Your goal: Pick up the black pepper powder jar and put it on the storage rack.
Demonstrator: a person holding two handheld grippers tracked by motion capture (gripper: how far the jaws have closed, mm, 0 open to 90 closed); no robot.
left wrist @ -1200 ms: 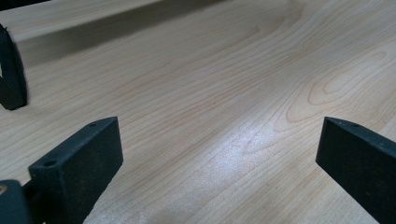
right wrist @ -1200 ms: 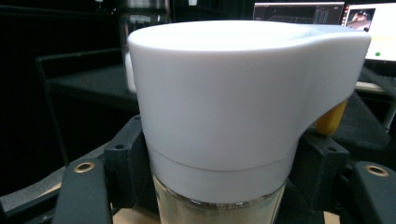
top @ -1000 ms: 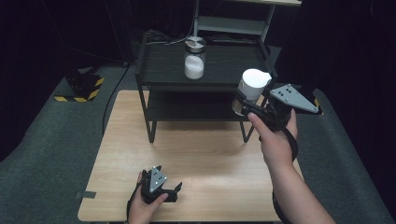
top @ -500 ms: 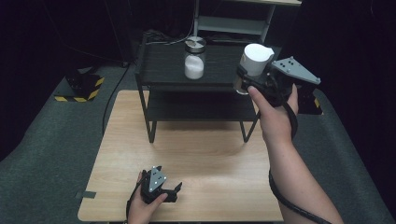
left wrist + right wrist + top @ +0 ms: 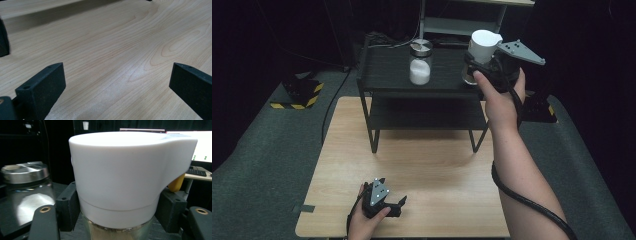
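Right hand-held gripper (image 5: 479, 67) clamped on white-lidded container (image 5: 482, 47), carried above right end of black shelf (image 5: 387, 75), near glass jar (image 5: 420, 62). Step: placing on shelf. Next: lower level, then release. Left hand-held gripper (image 5: 399, 204) apart, empty, resting on table (image 5: 437, 170).

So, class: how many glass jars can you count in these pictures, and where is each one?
2. A metal-lidded glass jar of white powder stands on the black shelf's top. A white-capped glass jar is clamped in the right gripper over the shelf's right end. Others may be hidden.
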